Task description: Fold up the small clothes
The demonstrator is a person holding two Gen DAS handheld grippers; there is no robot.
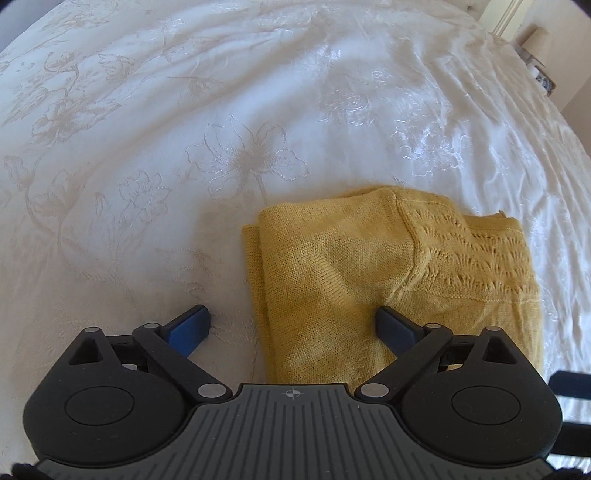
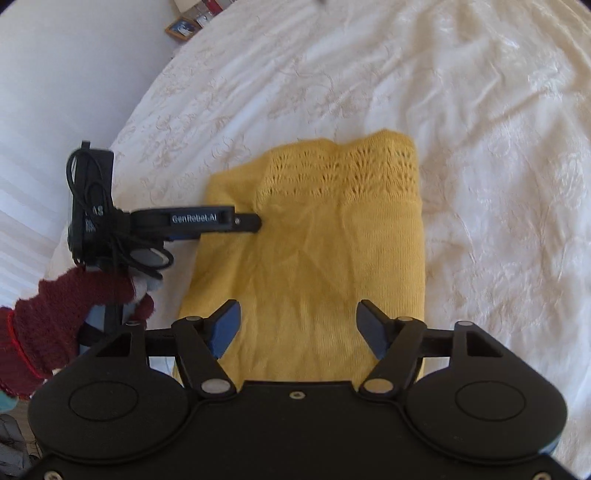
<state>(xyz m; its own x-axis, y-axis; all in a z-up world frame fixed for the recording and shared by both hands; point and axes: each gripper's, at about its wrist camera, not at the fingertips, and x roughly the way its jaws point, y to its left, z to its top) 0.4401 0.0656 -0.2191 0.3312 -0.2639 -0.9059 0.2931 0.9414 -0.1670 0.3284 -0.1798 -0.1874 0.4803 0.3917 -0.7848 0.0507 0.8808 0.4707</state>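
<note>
A yellow knit garment [image 1: 388,280] lies folded into a compact rectangle on the white bedspread [image 1: 221,110]; it also shows in the right wrist view [image 2: 317,240]. My left gripper [image 1: 293,317] is open and empty, straddling the garment's left edge, one finger on the cloth, one on the bedspread. In the right wrist view the left gripper [image 2: 255,221] reaches in from the left over the garment's edge. My right gripper [image 2: 298,317] is open and empty, low over the garment's near end.
The embroidered white bedspread [image 2: 480,147] spreads all around the garment. A lamp [image 1: 535,40] and small items stand beyond the bed's far corner. A picture frame [image 2: 181,27] sits past the bed's edge. The person's hand in a maroon glove [image 2: 74,306] holds the left gripper.
</note>
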